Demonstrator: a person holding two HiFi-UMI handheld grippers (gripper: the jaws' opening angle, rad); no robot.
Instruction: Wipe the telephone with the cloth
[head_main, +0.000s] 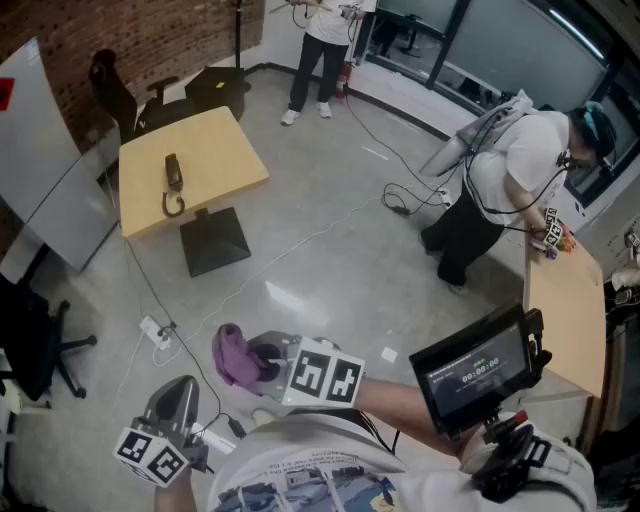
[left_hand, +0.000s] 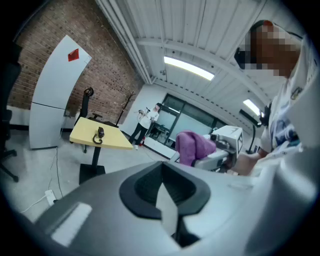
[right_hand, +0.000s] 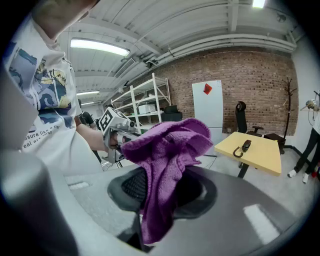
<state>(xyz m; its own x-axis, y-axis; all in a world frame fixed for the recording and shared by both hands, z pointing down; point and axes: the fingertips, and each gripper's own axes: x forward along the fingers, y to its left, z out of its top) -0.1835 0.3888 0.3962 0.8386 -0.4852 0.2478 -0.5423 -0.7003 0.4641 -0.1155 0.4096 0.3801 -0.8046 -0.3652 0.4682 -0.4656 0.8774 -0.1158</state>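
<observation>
The dark telephone (head_main: 173, 185) lies on a yellow square table (head_main: 215, 140) far ahead at upper left, out of reach of both grippers. The telephone (right_hand: 243, 148) looks small in the right gripper view, and the left gripper view also shows the telephone (left_hand: 100, 134) in the distance. My right gripper (head_main: 258, 360) is shut on a purple cloth (head_main: 235, 355), held near my body. The cloth (right_hand: 165, 170) hangs bunched from the right gripper (right_hand: 150, 200). My left gripper (head_main: 178, 395) is low at the left, and the left gripper (left_hand: 165, 200) is shut with nothing in it.
Cables and a power strip (head_main: 157, 333) lie on the concrete floor between me and the table. A black office chair (head_main: 35, 345) stands at left by a white panel (head_main: 45, 160). One person (head_main: 500, 170) bends over a wooden table (head_main: 565, 310) at right; another person (head_main: 320, 45) stands far back.
</observation>
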